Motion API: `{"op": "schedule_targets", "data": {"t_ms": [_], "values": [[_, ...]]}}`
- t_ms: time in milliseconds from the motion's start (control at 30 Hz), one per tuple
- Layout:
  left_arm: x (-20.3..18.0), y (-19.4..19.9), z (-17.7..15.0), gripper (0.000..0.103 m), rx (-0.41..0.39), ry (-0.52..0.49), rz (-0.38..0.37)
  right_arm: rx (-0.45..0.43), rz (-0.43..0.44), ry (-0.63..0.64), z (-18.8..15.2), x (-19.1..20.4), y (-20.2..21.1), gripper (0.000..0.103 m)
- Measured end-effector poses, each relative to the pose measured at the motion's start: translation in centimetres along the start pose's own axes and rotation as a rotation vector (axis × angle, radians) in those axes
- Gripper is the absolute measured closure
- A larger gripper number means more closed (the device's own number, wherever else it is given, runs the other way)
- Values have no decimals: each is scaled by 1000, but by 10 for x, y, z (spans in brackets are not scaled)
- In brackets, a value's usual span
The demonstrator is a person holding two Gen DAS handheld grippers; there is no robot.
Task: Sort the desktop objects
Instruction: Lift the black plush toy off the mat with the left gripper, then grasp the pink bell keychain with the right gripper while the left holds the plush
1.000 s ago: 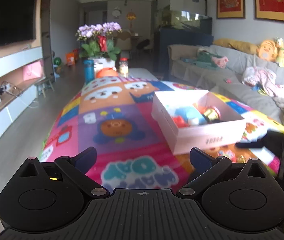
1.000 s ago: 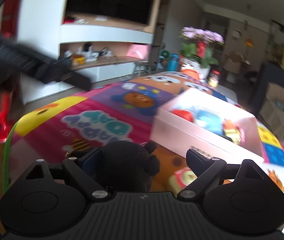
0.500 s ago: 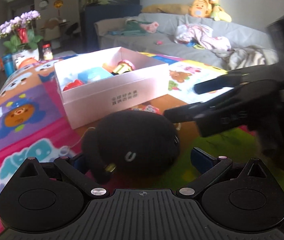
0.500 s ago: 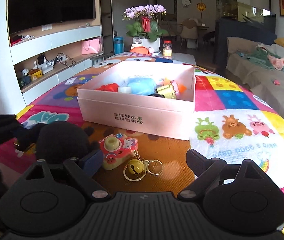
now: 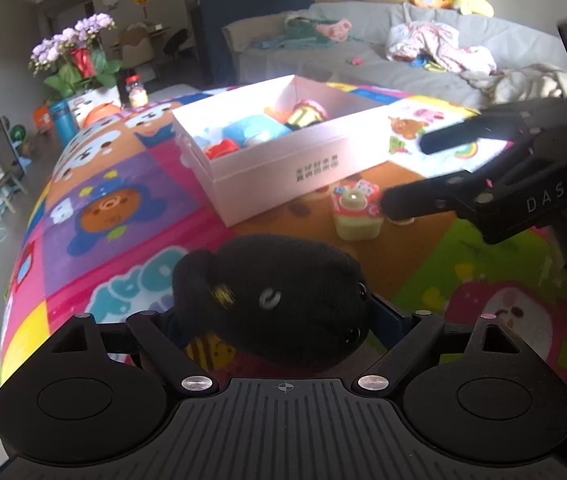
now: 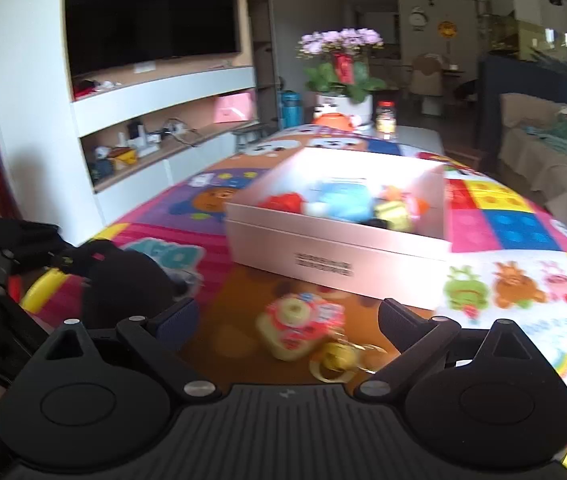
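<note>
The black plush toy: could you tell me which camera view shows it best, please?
The left wrist view shows the black plush toy best: it sits sharp and central between the left gripper's fingers, with its bead eyes visible. The right wrist view shows only a blurred dark shape at the left, partly behind a finger.

Left gripper (image 5: 279, 320) fingertips hidden behind black plush toy (image 5: 279, 292). Right wrist view motion-blurred: toy camera keychain (image 6: 303, 330) smeared, print on pink box (image 6: 323, 264) unreadable. Right gripper (image 5: 411, 176) cut off at 3 o'clock edge.
</note>
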State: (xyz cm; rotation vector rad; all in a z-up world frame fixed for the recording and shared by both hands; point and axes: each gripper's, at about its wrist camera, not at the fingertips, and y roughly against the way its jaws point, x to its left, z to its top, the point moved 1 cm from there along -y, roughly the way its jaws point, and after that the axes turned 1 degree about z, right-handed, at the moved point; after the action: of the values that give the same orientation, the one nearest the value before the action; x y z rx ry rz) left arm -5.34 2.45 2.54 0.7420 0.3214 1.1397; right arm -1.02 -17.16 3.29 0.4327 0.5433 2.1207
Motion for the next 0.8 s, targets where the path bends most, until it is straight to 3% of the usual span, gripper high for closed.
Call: {"op": "schedule_targets", "data": {"t_ms": [167,300,533,667,800], "values": [[-16,-9,4,8,-21,-30,-38,41,116,32,17,25,-19,5],[-14,-4,1,6,-30,-27,-52,66,99,44,16,27,-28,2],[0,-10,-10,3,-56,82,-73,59,128,31,11,21,-19,0],[-4,-20,-8,4,-77,105,-84,62,99,1,6,2,-14,0],[-10,-19,-12,5,-63,94,-92,99,8,-36,-1,-21,-18,0]]}}
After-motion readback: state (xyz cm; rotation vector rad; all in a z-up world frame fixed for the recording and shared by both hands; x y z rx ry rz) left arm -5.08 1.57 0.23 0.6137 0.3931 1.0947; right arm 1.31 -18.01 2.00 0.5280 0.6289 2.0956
